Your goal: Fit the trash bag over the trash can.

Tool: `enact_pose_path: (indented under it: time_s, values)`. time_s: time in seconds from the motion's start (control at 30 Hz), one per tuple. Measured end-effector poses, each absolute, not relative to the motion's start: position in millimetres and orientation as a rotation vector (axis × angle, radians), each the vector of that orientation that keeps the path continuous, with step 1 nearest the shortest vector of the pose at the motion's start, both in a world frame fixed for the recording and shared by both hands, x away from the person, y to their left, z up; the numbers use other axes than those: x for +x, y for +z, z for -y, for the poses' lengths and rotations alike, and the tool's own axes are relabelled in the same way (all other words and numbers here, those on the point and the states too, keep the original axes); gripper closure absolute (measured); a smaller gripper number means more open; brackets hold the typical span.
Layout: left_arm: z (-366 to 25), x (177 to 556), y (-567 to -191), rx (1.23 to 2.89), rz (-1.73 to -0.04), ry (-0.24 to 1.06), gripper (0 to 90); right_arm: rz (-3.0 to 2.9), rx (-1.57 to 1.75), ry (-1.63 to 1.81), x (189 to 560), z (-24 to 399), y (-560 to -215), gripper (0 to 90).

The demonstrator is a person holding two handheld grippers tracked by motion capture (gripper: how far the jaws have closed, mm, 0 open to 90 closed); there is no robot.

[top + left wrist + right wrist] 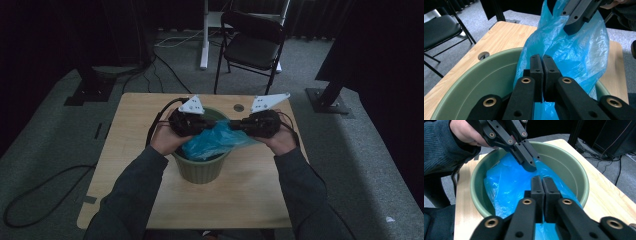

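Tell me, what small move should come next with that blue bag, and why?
Probably draw the two grippers apart to spread the blue bag open. The left gripper and the right gripper each look shut on the plastic, which sits bunched above the green bin rather than lining its rim.

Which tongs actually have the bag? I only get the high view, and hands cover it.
Observer: Both. The left gripper view shows the left tongs shut on the bag.
Operator: And the right?
Observer: The right tongs are shut on it too, low over the bin.
Operator: Is the bag inside the bin?
Observer: Partly. The right gripper view shows blue film lying down the bin's inside.
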State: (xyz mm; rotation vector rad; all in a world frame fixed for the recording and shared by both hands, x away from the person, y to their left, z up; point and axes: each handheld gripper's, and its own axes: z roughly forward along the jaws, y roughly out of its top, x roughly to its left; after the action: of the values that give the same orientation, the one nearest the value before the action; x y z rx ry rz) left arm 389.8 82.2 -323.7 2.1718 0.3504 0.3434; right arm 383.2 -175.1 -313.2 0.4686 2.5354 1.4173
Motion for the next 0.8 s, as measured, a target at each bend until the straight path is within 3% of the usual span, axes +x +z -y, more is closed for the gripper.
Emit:
enact_pose_path:
  time_s: [0.2,0.53,0.8]
  values:
    - [-83.2,382.8,-324.8,2.165,-0.328,0.365,87.8,-2.51,0.461,1.462,380.6,183.1,-306.5,79.7]
    - [-87.3,374.9,-331.9,2.158,-0.32,0.379,87.8,-2.422,0.528,1.465,382.9,193.3,-294.2,87.1]
    - [-89.7,363.2,-336.6,2.164,-0.298,0.411,87.1,-2.496,0.525,1.384,381.2,180.1,-315.4,83.0]
